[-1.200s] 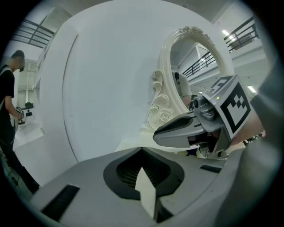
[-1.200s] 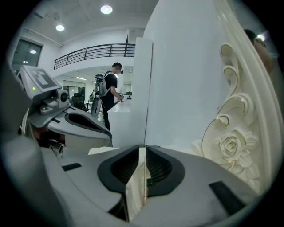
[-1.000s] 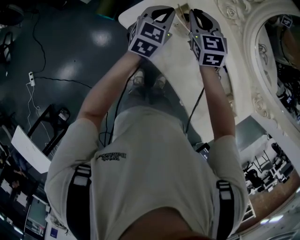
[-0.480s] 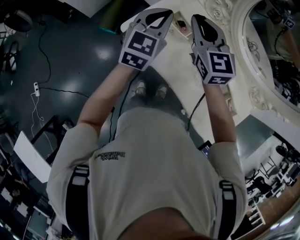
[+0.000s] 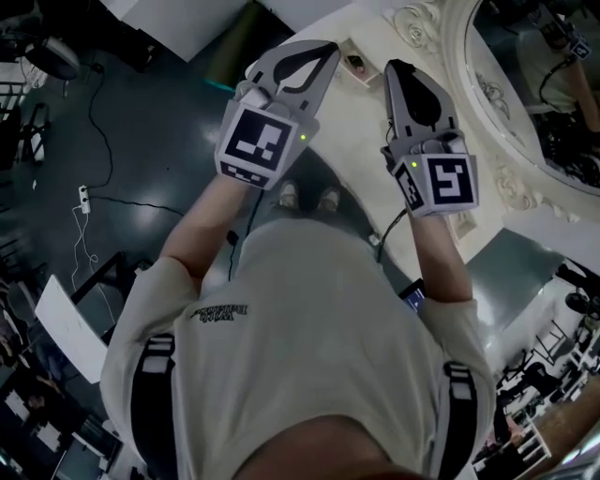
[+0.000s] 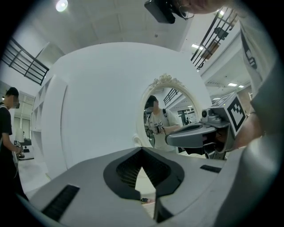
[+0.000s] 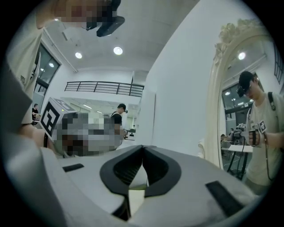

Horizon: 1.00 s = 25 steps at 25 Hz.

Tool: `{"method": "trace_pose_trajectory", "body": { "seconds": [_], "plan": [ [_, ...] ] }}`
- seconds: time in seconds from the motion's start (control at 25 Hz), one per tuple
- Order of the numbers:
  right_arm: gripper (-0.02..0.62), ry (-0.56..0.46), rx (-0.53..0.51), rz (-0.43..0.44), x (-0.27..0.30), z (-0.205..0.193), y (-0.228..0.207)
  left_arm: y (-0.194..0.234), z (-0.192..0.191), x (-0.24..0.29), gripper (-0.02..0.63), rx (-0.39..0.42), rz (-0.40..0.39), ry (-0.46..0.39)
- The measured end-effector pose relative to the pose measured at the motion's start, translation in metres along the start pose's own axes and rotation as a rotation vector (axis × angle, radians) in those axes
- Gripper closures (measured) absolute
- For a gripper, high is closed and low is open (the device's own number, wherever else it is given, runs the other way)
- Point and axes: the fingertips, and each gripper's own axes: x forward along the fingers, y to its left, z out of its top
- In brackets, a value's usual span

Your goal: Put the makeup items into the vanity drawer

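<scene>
Both grippers are held up over the white vanity top (image 5: 352, 112), in front of the ornate mirror (image 5: 525, 84). My left gripper (image 5: 330, 45) is shut, tips together with nothing between them; in its own view the tips (image 6: 142, 149) meet in front of the white wall. My right gripper (image 5: 398, 66) is shut too and holds nothing; its tips (image 7: 143, 146) touch. A small makeup item (image 5: 356, 64) lies on the vanity top between the two grippers' tips, and it shows small and dark under the left jaws (image 6: 144, 200). No drawer is in view.
The carved white mirror frame (image 5: 441, 28) runs along the right, close beside the right gripper. The dark floor (image 5: 141, 141) with cables lies to the left. A black cable (image 5: 389, 230) hangs from the right gripper. Another person (image 6: 8, 128) stands far left in the left gripper view.
Both grippers have lifted toward the head camera and drifted apart, the left one leftward and the right one rightward. The view has shifted, and more of the vanity top and the small item shows.
</scene>
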Motion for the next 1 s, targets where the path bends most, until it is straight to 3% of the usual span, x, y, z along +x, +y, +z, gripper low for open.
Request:
{"method": "trace_pose_trajectory", "body": {
  "seconds": [0.6, 1.0],
  "plan": [
    [0.591, -0.006, 0.081, 0.029, -0.060, -0.001, 0.042, -0.044, 0.011, -0.053, 0.592, -0.027, -0.001, -0.030],
    [0.594, -0.030, 0.081, 0.030, -0.078, 0.003, 0.049, -0.055, 0.003, -0.054, 0.592, -0.050, 0.005, -0.005]
  ]
}}
